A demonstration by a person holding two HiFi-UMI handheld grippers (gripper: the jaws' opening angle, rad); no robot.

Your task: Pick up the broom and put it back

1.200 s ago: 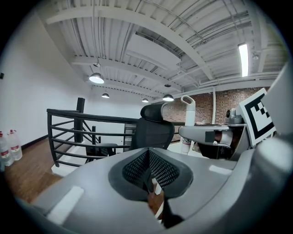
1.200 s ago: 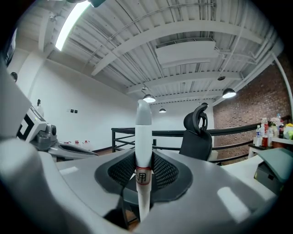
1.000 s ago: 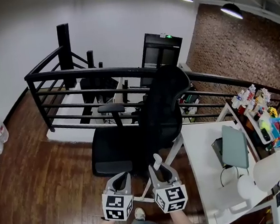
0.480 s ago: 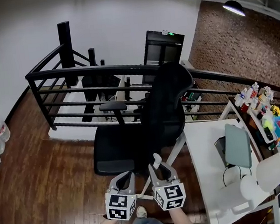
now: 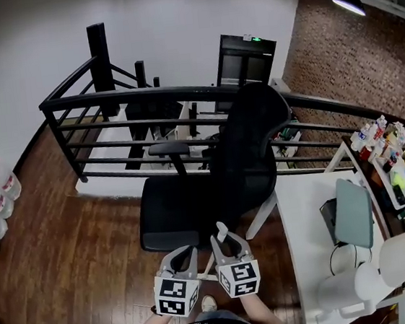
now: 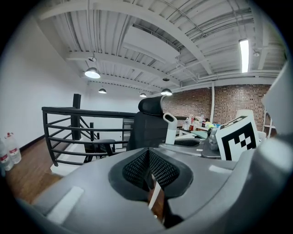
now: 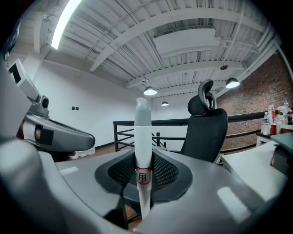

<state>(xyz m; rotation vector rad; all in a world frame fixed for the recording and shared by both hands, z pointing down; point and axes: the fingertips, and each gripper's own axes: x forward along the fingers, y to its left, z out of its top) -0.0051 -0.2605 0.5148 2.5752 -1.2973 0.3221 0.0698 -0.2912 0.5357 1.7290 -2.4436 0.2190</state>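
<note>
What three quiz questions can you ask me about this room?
1. True or false: the right gripper is shut on the broom.
2. What colour is the chair? A black, B red, C white.
3. Fill in: in the head view, the table stands to the ___ of the chair.
Key: 1 true; 2 A; 3 right.

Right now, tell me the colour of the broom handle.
White broom handle with a small red-edged label, clearest in the right gripper view.
</note>
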